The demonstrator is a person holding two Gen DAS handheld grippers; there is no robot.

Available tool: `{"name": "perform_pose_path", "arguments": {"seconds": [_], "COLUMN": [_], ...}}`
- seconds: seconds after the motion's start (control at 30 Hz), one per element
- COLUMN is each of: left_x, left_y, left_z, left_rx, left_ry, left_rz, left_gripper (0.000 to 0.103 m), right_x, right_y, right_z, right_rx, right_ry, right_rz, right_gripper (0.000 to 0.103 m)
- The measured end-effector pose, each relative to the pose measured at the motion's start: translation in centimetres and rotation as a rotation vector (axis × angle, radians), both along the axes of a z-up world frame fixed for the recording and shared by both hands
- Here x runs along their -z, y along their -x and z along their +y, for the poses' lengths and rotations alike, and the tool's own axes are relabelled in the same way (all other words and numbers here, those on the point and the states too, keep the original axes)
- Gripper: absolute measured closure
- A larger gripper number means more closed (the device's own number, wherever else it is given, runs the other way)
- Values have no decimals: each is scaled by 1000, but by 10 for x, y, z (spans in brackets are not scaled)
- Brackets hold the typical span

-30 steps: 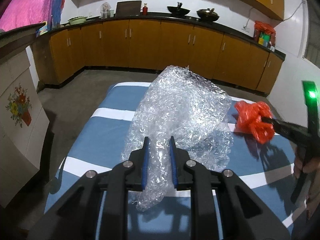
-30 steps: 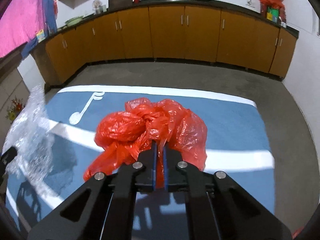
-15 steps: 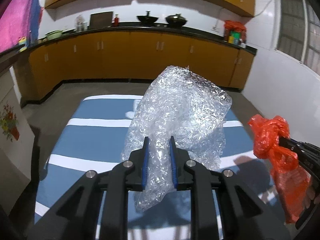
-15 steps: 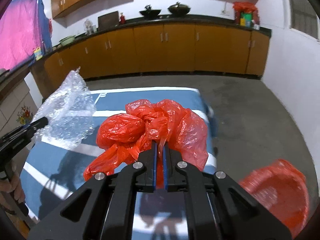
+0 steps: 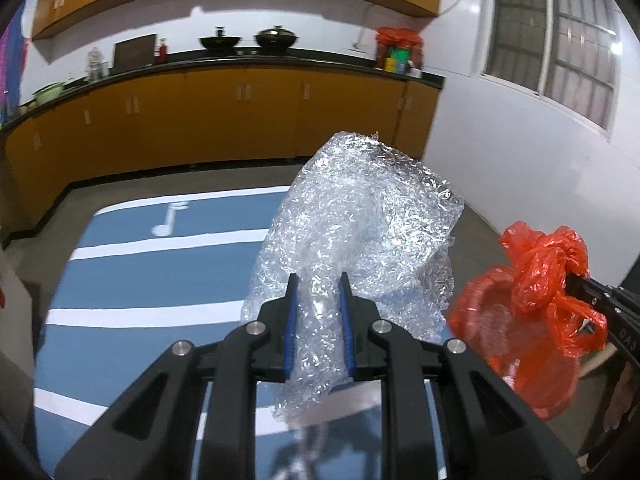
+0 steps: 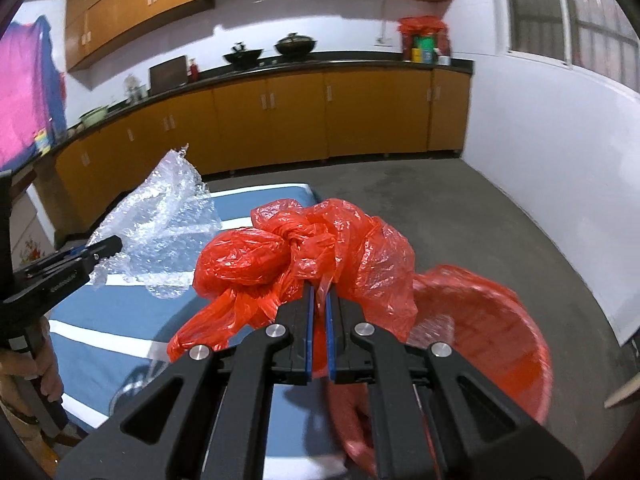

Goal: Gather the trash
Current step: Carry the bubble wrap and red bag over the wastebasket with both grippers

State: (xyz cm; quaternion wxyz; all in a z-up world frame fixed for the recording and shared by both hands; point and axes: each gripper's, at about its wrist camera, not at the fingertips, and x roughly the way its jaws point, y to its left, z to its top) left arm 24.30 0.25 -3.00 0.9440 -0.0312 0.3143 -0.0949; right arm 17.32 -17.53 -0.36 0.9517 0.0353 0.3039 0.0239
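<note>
Tongs first: left gripper (image 5: 318, 304) is clamped on a crumpled bubble wrap sheet (image 5: 360, 224); blue pads (image 5: 290, 320) are pressed in on either side of a bunched fold, rest of the sheet billowing up and fwd of the tips. Right gripper (image 6: 319, 300) is closed nearly flat on a knotted red plastic bag (image 6: 304, 252); only thin film is pinched between the pads, knot and bulge sitting just beyond the tips, a loose tail hanging to the left and below.

Step in hand, as judged: carry phase. Both trash items are lifted clear of the blue mat w/ white stripes (image 5: 152, 264) and held in the air, approx side by side, bag to the right of the wrap.

Red basin (image 6: 492, 328) is seen low and right of the right gripper, partly under the bag; in left wrist view it lies behind and below the bag (image 5: 540, 276). Some clear material appears to be inside already; blurred, not certain.

Next move, as judged: both loads to be brought over the basin rim, then jaws released so the items drop in. Wrap is bulky and light, so overhang past the rim is a risk.
</note>
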Motion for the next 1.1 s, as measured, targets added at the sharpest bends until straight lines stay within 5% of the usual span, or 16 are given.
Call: {"name": "perform_pose_path", "arguments": {"seconds": [0.4, 1.1], "left_x": [4, 25], "left_y": [7, 8], "left_z": [-85, -169], "left_rx": [155, 320], "left_ry": [-3, -30], "left_rz": [16, 72], "left_gripper": [84, 84], "right_x": [4, 15], "right_y": [26, 49], "right_z": [-53, -99], "right_rx": [159, 350], "right_ry": [-28, -66], "right_rz": [-3, -5], "right_gripper": [98, 98]}}
